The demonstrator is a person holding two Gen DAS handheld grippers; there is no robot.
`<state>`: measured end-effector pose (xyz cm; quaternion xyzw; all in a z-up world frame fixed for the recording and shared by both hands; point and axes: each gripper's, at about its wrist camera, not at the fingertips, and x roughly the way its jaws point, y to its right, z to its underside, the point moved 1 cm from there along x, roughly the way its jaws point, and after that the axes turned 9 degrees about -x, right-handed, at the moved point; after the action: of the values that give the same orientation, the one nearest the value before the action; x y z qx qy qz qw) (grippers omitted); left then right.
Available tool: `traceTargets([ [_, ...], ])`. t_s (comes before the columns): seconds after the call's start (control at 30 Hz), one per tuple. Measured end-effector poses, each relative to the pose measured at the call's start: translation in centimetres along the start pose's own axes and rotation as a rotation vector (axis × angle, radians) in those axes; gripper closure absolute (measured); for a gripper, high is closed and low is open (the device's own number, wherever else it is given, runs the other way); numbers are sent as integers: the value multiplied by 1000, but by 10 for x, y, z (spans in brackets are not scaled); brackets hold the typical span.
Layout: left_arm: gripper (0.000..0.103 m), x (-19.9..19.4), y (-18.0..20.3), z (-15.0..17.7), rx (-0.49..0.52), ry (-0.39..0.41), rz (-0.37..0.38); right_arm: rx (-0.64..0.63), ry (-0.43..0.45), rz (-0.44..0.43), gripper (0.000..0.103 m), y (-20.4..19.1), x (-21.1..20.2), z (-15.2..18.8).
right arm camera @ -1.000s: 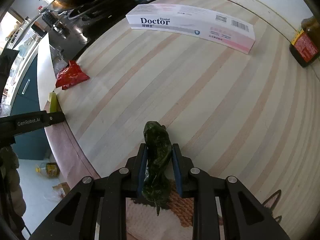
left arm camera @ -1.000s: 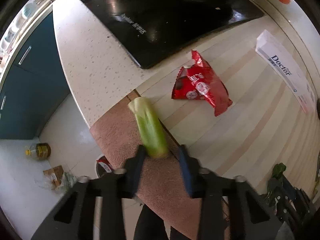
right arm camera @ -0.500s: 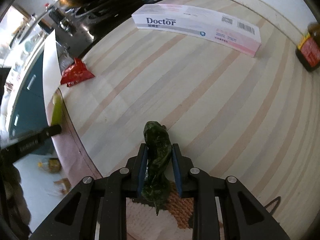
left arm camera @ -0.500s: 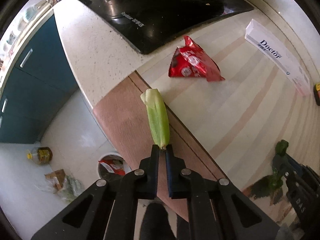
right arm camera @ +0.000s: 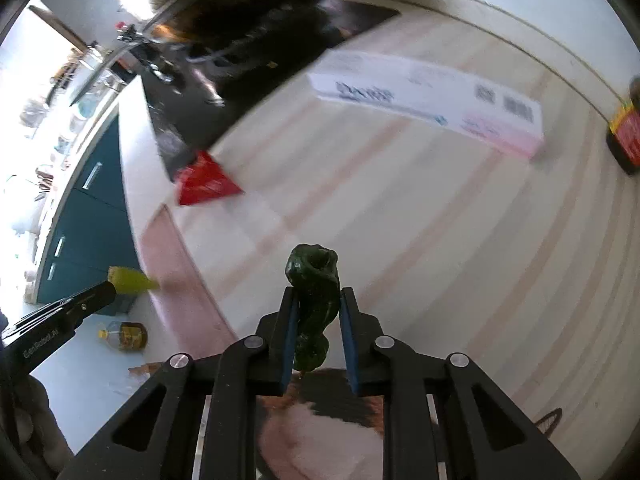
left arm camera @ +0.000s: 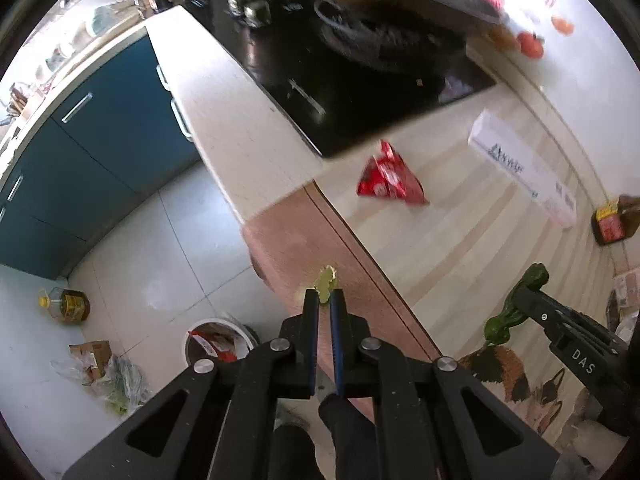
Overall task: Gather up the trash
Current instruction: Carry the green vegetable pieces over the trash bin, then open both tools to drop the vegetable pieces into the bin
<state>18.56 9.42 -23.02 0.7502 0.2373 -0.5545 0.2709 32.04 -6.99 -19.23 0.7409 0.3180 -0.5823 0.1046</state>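
While the left gripper (left arm camera: pixel 324 300) pinches the pale stalk (left arm camera: pixel 325 282), the right gripper (right arm camera: pixel 315 300) clamps the dark leaf (right arm camera: pixel 315 296).

Open floor (left arm camera: pixel 132 248) lies beside the desk (left arm camera: pixel 460 240) edge around the bin (left arm camera: pixel 218 338), while a red wrapper (left arm camera: pixel 390 180) and long box (left arm camera: pixel 520 168) occupy the desk.

Both grippers clamped, each loaded.
Left gripper (left arm camera: pixel 324 301) pinches stalk (left arm camera: pixel 326 280); right gripper (right arm camera: pixel 316 306) grips pepper (right arm camera: pixel 314 280), right of stalk.
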Motion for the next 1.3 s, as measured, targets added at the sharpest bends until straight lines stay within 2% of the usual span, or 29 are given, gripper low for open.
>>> traceTargets([
  [0.1,102,-10,-13,-3,-20,28,14,-30,23,-15,82,-10,-9,-2],
  [0.13,102,-13,-17,-2,-26,33,20,-36,31,-23,82,-10,-8,12],
  [0.17,102,-14,-22,-3,-33,37,24,-42,36,-28,82,-13,-11,12],
  [0.3,102,-24,-46,-1,-67,60,58,-76,54,-40,82,-45,-19,15],
  [0.47,102,-31,-84,2,-137,64,79,-49,55,-44,82,-65,13,11],
  [0.73,102,-44,-139,9,-202,87,51,-27,54,-67,83,-96,44,7],
  [0.97,102,-31,-215,49,-318,53,-54,-122,1,-134,83,-145,62,21],
  [1.1,97,-8,-260,82,-391,3,-122,-214,-85,-187,83,-193,101,44],
  [1.2,96,30,-304,116,-466,-64,-219,-296,-165,-223,83,-235,148,69],
  [1.27,79,57,-329,138,-526,-92,-229,-322,-223,-240,83,-255,183,85],
  [1.3,48,70,-342,148,-553,-98,-240,-332,-261,-248,83,-266,207,96],
])
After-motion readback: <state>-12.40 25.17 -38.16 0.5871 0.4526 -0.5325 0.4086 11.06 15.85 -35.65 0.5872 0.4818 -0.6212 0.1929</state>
